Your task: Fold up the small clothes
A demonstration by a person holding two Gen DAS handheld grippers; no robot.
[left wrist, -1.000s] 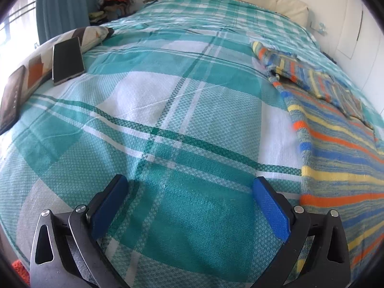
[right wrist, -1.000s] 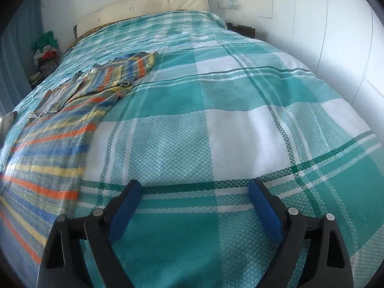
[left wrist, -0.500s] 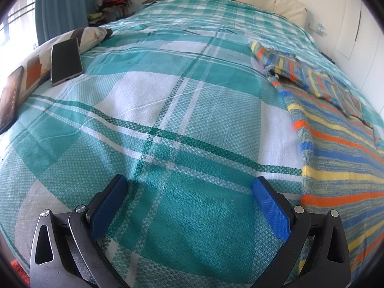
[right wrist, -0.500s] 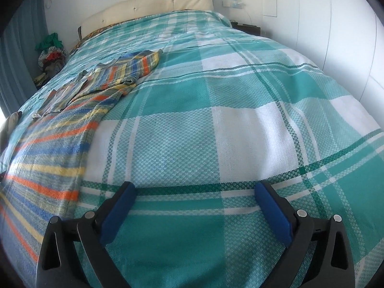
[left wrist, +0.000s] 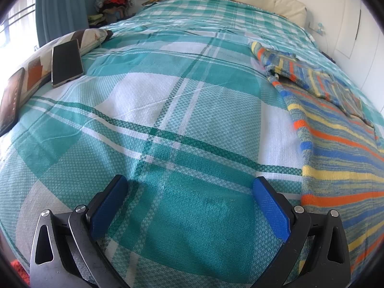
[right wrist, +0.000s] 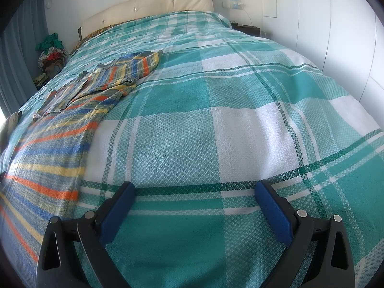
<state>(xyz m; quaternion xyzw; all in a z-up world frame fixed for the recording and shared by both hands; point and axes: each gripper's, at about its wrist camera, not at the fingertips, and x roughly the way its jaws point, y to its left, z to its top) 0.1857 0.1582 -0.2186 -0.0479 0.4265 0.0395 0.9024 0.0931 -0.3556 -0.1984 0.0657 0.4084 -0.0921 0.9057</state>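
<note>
A striped garment (left wrist: pixel 336 144) in blue, orange and yellow lies spread flat on the bed, at the right of the left wrist view; it also shows at the left of the right wrist view (right wrist: pixel 55 148). Its far end is bunched and folded over (right wrist: pixel 134 69). My left gripper (left wrist: pixel 189 192) is open and empty, hovering over the bedspread just left of the garment's edge. My right gripper (right wrist: pixel 194 196) is open and empty, over the bedspread just right of the garment's edge.
A teal and white plaid bedspread (right wrist: pixel 240 120) covers the bed. A phone (left wrist: pixel 66 62) and a tablet (left wrist: pixel 9 100) lie on a patterned pillow at the bed's left side. A pile of clothes (left wrist: pixel 112 2) sits by the curtain. A white wall (right wrist: pixel 336 36) runs along the right.
Both cameras have shifted slightly; the right wrist view has drawn back a little. Both grippers stay open and the garment has not moved.
</note>
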